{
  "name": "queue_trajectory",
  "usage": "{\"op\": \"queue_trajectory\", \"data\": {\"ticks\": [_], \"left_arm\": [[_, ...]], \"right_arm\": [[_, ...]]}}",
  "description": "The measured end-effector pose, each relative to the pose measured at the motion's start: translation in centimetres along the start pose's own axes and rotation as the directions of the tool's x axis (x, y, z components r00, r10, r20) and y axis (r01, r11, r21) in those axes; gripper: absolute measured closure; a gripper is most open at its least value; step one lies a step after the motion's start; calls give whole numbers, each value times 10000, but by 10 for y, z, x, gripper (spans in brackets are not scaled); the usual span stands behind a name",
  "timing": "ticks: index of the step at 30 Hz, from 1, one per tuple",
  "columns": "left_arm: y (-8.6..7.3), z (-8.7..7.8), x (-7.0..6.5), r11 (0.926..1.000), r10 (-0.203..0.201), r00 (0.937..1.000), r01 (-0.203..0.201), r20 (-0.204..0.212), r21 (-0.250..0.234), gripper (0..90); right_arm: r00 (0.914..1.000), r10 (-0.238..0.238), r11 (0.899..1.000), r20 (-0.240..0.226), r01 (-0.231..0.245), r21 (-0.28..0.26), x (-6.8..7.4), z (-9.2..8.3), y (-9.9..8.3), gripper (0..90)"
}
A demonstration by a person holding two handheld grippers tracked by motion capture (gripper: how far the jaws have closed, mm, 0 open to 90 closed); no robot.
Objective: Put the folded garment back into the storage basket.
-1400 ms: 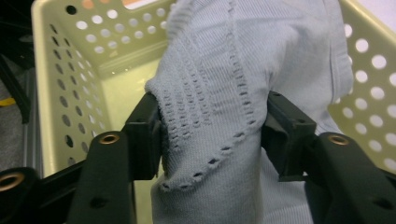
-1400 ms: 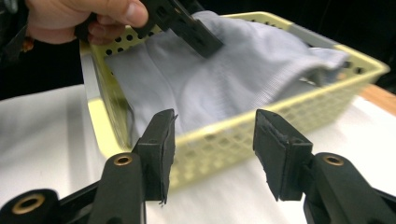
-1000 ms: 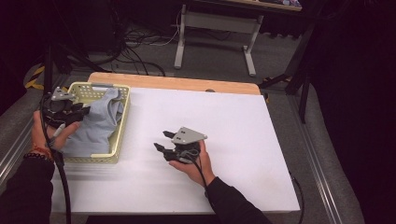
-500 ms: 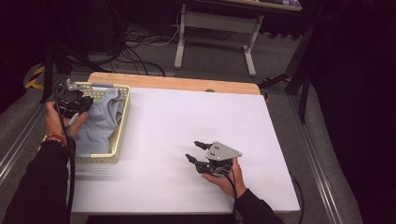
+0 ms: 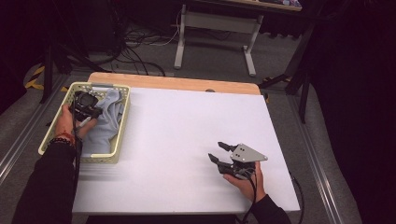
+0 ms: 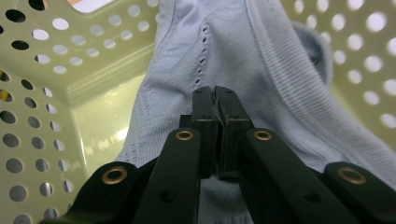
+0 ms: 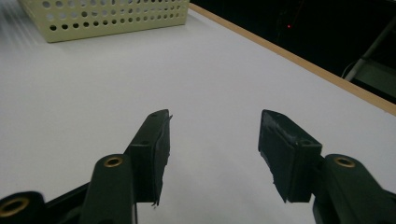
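Observation:
A light blue knitted garment (image 5: 105,127) lies in a pale yellow perforated basket (image 5: 122,126) at the table's left side. My left gripper (image 5: 91,113) is down inside the basket, and its jaws have just closed. In the left gripper view the gripper (image 6: 215,93) has its tips pressed together into a fold of the garment (image 6: 285,74), with the basket wall (image 6: 37,70) behind. My right gripper (image 5: 217,150) rests low over the white table near the front right. Its jaws (image 7: 214,121) stand apart with nothing between them.
The white table top (image 5: 187,121) has a wooden strip along its far edge. In the right gripper view the basket (image 7: 107,14) stands far off. Cables and a desk frame (image 5: 215,28) lie on the floor beyond the table. A metal rail runs along each side.
My right hand has slid to the right, towards the table's front right. My left hand has pushed farther into the basket and lower onto the garment.

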State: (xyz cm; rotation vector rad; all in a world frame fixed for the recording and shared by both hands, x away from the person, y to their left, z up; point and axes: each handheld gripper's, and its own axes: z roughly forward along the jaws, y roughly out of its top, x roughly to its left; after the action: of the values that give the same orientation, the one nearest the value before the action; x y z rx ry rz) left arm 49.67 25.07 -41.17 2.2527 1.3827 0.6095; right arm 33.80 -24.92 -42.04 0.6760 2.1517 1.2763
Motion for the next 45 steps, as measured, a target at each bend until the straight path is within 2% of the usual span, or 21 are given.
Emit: {"op": "queue_trajectory", "data": {"ticks": [2, 4, 10, 12, 15, 20, 22, 24, 27, 30, 31, 32, 33, 37, 38, 39, 40, 41, 42, 44, 45], "left_arm": [[0, 2, -1, 10000, -52, 10000, 51, 21, 43, 872], [0, 5, -3, 9995, 134, 9998, -131, -115, 272, 872], [-1, 10, -4, 9983, 217, 9997, -213, -69, 542, 874], [-1, 12, -5, 9964, 411, 9991, -405, -61, 748, 877], [0, 10, -5, 9971, 441, 9989, -431, -142, 631, 877], [0, -4, -1, 9995, 149, 9998, -152, -113, -291, 858], [-1, -6, -1, 9988, 108, 9999, -108, -5, -469, 858], [-1, -12, 0, 9960, 17, 9999, -2, 166, -894, 855], [-2, -21, -4, 9879, 235, 9995, -202, 192, -1538, 871], [-2, -23, -6, 9864, 329, 9985, -252, 448, -1624, 870], [-1, -21, -8, 9906, 526, 9971, -452, 544, -1294, 867], [-1, -21, -8, 9906, 526, 9971, -452, 544, -1294, 866], [-2, -15, -8, 9941, 613, 9963, -555, 610, -935, 862], [-3, -8, -9, 9970, 464, 9955, -410, 822, -659, 866], [-2, -4, -13, 9968, 764, 9947, -746, 684, -293, 866], [-2, -4, -13, 9968, 764, 9947, -746, 684, -293, 866], [0, 0, -17, 9941, 1079, 9924, -1082, 588, 17, 867], [0, 2, -20, 9923, 1216, 9912, -1226, 525, 173, 867], [0, 2, -20, 9923, 1216, 9912, -1226, 525, 173, 867], [1, 10, -26, 9868, 1435, 9881, -1471, 560, 681, 868], [1, 12, -27, 9846, 1539, 9869, -1572, 477, 760, 869]], "right_arm": [[9999, 78, 10000, 93, -78, -25, -3, -4, -1, 444], [9996, 72, 10000, 266, -72, -22, -5, -7, -2, 439], [9994, 206, 9998, 289, -208, 74, -7, -9, -5, 429], [9990, 238, 9996, 368, -243, 124, -6, -10, -7, 428], [9986, 324, 9994, 419, -330, 143, -6, -11, -10, 428], [9978, 341, 9988, 571, -361, 342, -3, -15, -17, 428], [9970, 444, 9983, 640, -467, 360, -3, -17, -18, 428], [9966, 508, 9980, 648, -532, 354, -3, -18, -19, 427], [9963, 505, 9978, 693, -533, 392, -3, -19, -20, 426], [9963, 515, 9977, 686, -544, 408, -2, -19, -20, 423], [9965, 508, 9975, 666, -539, 452, -2, -18, -20, 421], [9965, 505, 9976, 671, -535, 443, -2, -18, -20, 420], [9965, 496, 9977, 669, -526, 426, -2, -19, -20, 419], [9966, 460, 9978, 689, -491, 438, -2, -19, -19, 418], [9965, 480, 9977, 681, -512, 455, -3, -19, -20, 416], [9966, 461, 9978, 687, -493, 446, -3, -19, -20, 415], [9967, 476, 9976, 652, -507, 463, -3, -19, -20, 414], [9969, 469, 9975, 636, -501, 499, -3, -18, -20, 414], [9968, 459, 9974, 647, -494, 533, -2, -18, -20, 414], [9970, 435, 9974, 638, -470, 544, -2, -18, -20, 413], [9972, 430, 9974, 615, -464, 558, -2, -18, -20, 412]]}}
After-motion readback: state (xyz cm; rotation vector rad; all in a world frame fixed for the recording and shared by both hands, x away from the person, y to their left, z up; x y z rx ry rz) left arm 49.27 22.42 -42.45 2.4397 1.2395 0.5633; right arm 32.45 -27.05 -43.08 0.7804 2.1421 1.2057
